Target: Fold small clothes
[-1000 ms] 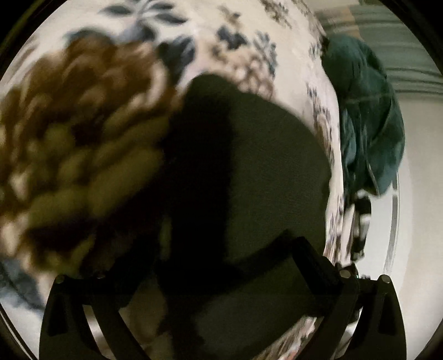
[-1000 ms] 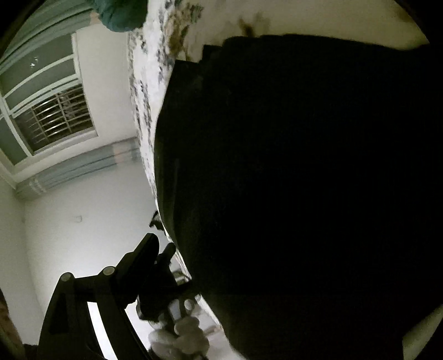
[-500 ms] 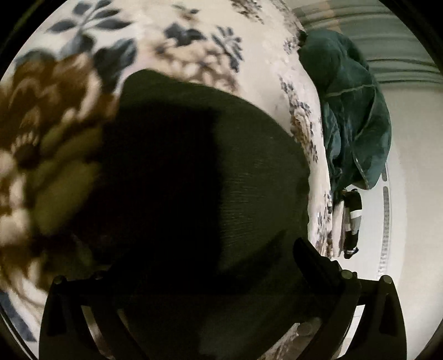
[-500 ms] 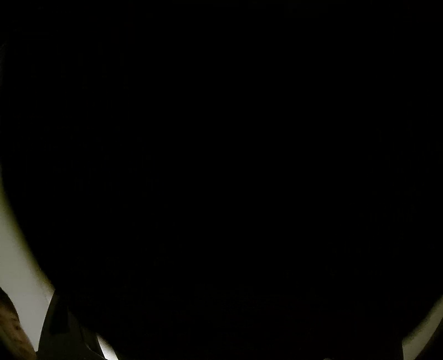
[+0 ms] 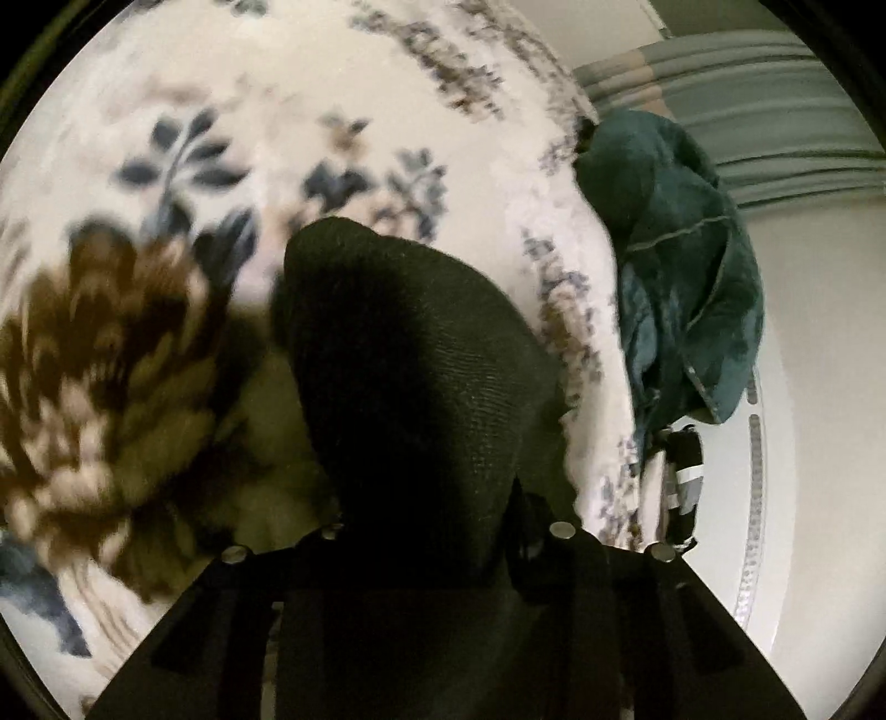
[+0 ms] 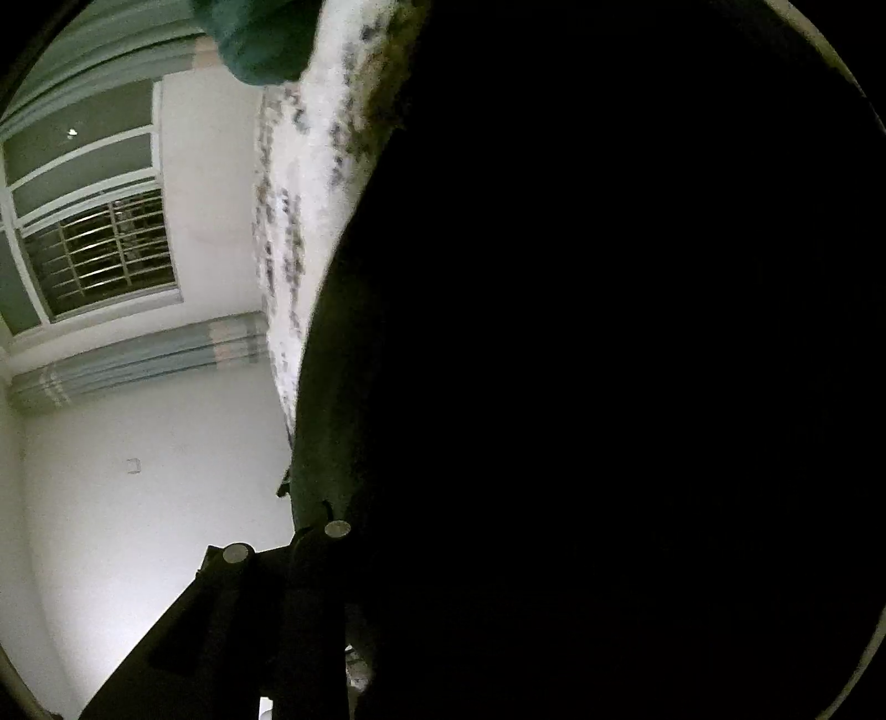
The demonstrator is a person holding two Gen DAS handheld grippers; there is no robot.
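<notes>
**Dark knit garment held over a floral blanket**

The white plush blanket printed with blue leaves and large brown flowers (image 5: 232, 133) fills most of the left wrist view, its pattern blurred; in the right wrist view its edge (image 6: 310, 183) runs as a pale strip down the middle. It serves as the work surface, and nothing in either view is a container.

Over it lies the dark, finely ribbed knit garment (image 5: 421, 354), rising from between the left gripper's fingers to a rounded tip near the middle of the blanket. In the right wrist view the same dark cloth (image 6: 581, 360) covers almost the whole lens, too dim to make out folds or edges.

A crumpled teal velvety cloth with pale piping (image 5: 681, 277) hangs at the blanket's far edge, well apart from the dark garment; a corner of it shows at the top of the right wrist view (image 6: 260, 44).

Beyond the blanket stand a white wall (image 6: 138, 471), a barred window (image 6: 105, 249) and pale blue-grey striped curtains (image 5: 736, 72).

The left gripper (image 5: 437, 548) has its jaws drawn together, clamped on the dark garment's lower end. The right gripper (image 6: 343, 554) shows only one black finger beside the cloth, so I cannot tell whether its jaws are apart or gripping, though the cloth seems to pass right at them.
</notes>
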